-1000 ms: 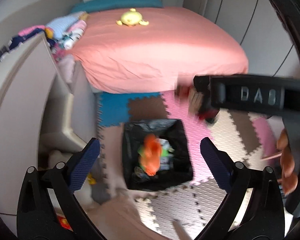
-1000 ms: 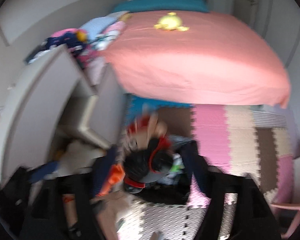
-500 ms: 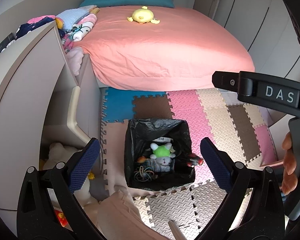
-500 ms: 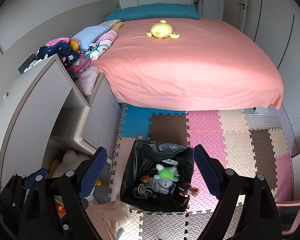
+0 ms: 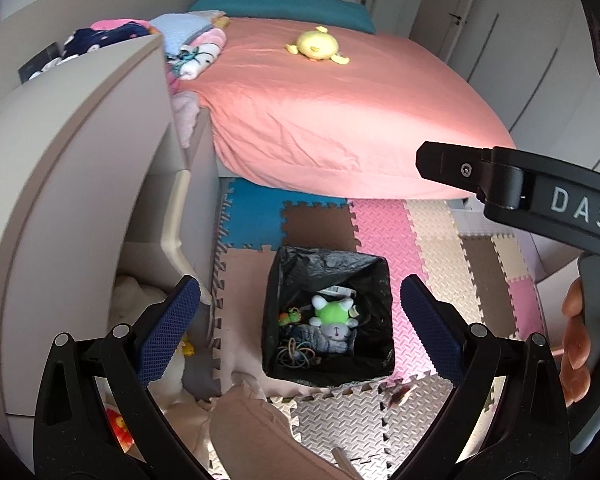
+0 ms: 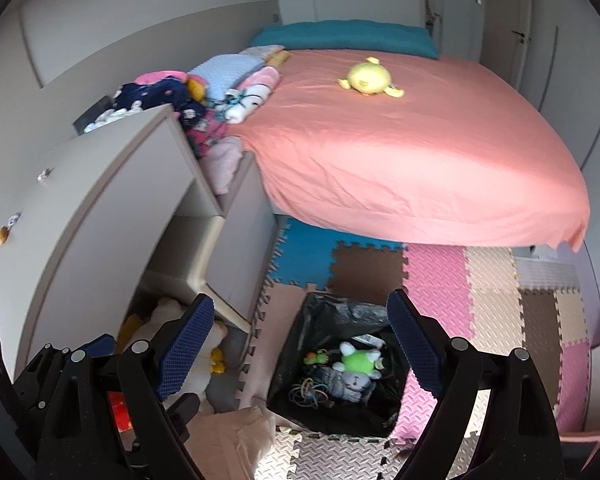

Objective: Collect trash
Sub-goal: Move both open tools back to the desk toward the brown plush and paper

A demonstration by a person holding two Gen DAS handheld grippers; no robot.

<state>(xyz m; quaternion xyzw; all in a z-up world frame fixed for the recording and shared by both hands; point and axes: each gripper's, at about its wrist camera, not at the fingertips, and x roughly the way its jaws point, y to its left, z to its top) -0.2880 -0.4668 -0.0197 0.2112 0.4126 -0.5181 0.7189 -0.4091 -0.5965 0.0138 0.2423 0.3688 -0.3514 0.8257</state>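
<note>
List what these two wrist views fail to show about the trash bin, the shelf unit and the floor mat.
- Trash bin: its near inside wall and bottom are hidden by the black liner's rim, in both views.
- Small dark item on the mat, left wrist view: too small to identify.
- Shelf unit's lower compartment: right tool's finger covers the soft toys there.
- Red item, left wrist view: cut off behind the left tool's finger.

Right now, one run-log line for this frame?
left gripper: open, empty | right gripper: open, empty | bin: black-lined, on foam mat | inside bin: green plush, rubber bands | bed: yellow plush
</note>
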